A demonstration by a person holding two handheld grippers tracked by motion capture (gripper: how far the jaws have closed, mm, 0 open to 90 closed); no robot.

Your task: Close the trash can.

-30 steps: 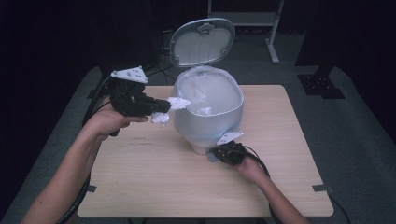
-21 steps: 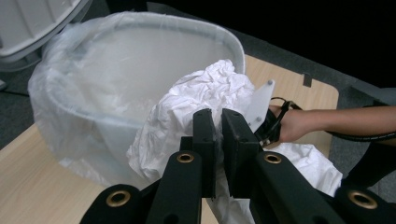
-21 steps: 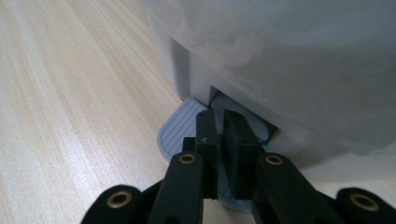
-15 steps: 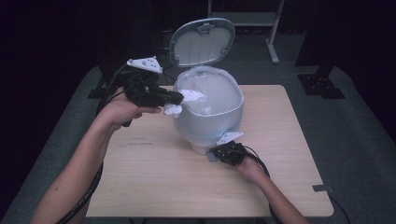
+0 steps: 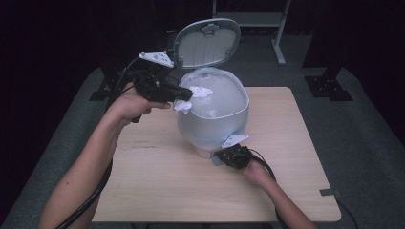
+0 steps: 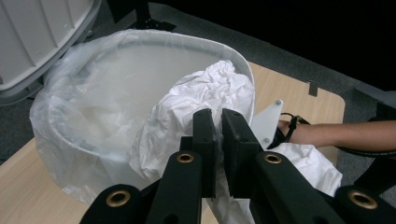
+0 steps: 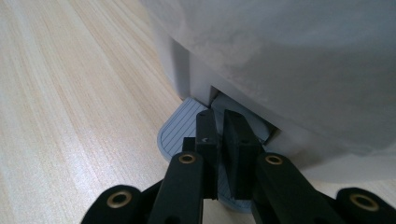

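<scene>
A pale grey pedal bin [image 5: 215,126] stands on the wooden table [image 5: 143,186], its lid [image 5: 207,43] tipped up and a clear plastic liner [image 6: 70,116] folded over the rim [image 6: 140,39]. My left gripper [image 5: 187,94] is shut on a crumpled white paper [image 5: 197,92] and holds it over the bin's left rim. From the left gripper view, the paper [image 6: 205,88] bulges past the closed jaws of the left gripper [image 6: 218,122] above the opening. My right gripper [image 5: 220,156] is shut. Its jaws rest on the ribbed grey pedal [image 7: 180,128] at the bin's foot [image 7: 280,56], with the right gripper [image 7: 218,122] level with the tabletop.
The bin sits near the table's middle, slightly toward the back. Bare wood lies in front of it and to both sides. Dark floor and black stand legs [image 5: 325,88] surround the table. A cable [image 5: 95,191] trails under the left forearm.
My left gripper has carried the paper to the right and a little up, from beside the bin to over its rim. The right gripper and the raised lid have stayed put.
</scene>
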